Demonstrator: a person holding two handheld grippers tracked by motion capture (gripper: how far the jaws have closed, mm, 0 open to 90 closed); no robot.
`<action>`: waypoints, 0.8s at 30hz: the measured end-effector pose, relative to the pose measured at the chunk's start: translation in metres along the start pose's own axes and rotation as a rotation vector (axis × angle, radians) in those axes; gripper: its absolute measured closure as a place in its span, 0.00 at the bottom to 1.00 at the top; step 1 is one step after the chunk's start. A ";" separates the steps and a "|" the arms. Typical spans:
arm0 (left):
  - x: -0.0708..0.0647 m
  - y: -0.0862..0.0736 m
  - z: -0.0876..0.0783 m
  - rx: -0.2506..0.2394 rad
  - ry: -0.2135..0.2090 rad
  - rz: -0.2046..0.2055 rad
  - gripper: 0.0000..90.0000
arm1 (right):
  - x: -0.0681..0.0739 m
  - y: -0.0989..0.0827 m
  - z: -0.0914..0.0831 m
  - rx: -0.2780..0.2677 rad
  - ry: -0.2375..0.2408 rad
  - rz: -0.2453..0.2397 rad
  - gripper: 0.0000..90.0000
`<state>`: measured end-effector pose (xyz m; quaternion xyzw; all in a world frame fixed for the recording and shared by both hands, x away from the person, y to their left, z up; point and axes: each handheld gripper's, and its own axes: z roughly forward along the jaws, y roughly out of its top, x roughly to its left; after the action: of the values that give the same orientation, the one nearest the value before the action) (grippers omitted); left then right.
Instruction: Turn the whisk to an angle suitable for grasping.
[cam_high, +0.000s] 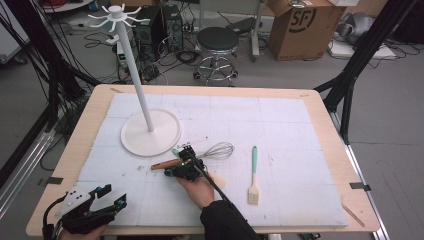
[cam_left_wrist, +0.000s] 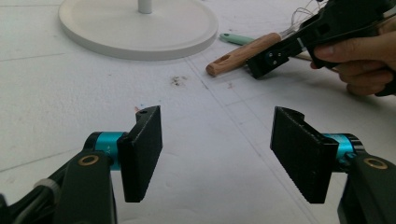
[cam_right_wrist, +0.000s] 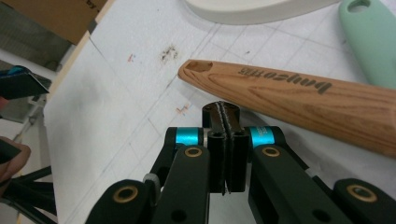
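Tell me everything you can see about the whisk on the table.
The whisk has a light-brown wooden handle with dark lettering and a hanging hole at its rounded end, and a balloon of thin metal wires. It lies flat on the white mat, handle toward the left in the high view, just in front of the stand's round base. The shut right hand-held gripper sits beside the handle; contact is unclear.

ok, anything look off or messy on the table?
Only minor: a small dark smudge marks the white mat between the stand base and the whisk's wooden handle, like dirt or scuffing. The brush lies flat. Nothing looks spilled or broken.
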<state>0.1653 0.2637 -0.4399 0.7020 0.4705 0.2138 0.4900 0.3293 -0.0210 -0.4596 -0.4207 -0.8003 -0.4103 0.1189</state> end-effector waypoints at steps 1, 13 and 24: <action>0.000 0.000 -0.001 -0.001 0.003 0.001 0.38 | 0.002 0.001 -0.004 0.000 -0.009 -0.022 0.99; 0.000 -0.002 -0.003 0.001 0.006 0.002 0.38 | -0.039 0.030 -0.053 -0.150 -0.181 0.066 0.99; -0.001 -0.001 -0.002 0.000 0.000 0.001 0.38 | -0.046 0.024 -0.053 -0.071 -0.300 0.043 0.99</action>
<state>0.1632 0.2640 -0.4401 0.7020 0.4703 0.2140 0.4901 0.3681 -0.0807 -0.4372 -0.4980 -0.7849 -0.3685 -0.0082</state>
